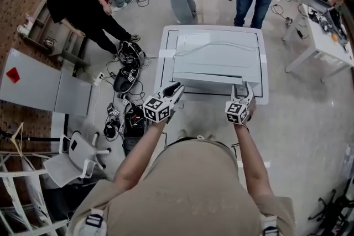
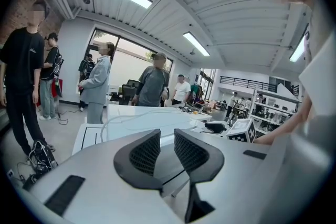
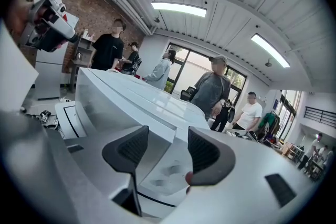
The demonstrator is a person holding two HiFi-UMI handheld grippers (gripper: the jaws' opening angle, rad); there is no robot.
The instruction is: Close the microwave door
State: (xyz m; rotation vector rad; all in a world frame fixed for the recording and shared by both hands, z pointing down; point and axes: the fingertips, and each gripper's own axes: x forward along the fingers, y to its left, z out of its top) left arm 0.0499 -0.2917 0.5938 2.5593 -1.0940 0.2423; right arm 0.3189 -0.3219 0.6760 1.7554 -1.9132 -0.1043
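The microwave [image 1: 215,55] stands on a white table [image 1: 165,66], directly ahead of both pairs of fingers. Its door [image 1: 207,78] is the front strip that faces the person. From the head view this strip lies flat along the front of the box, so I judge the door to be closed or very nearly closed, though I cannot tell if the latch has caught. The right gripper [image 1: 241,92] is at the right end of this front. In the right gripper view its fingers [image 3: 207,152] are spread wide with nothing pinched, and only the white face of the microwave [image 3: 136,97] shows in the gap and just beyond the tips. The left gripper [image 1: 176,91] is at the left end of the front, its tips near the corner. In the left gripper view its fingers [image 2: 144,152] are a little apart and also hold nothing, and the top of the microwave [image 2: 147,115] lies beyond them. So the step in hand seems to be the end of the push, or the letting go after it. The next move, as I judge it, calls for a check that the door sits flush. If it does not, a short straight press with the right fingertips on the front would be needed, while the left fingers keep the box from sliding away on the table.
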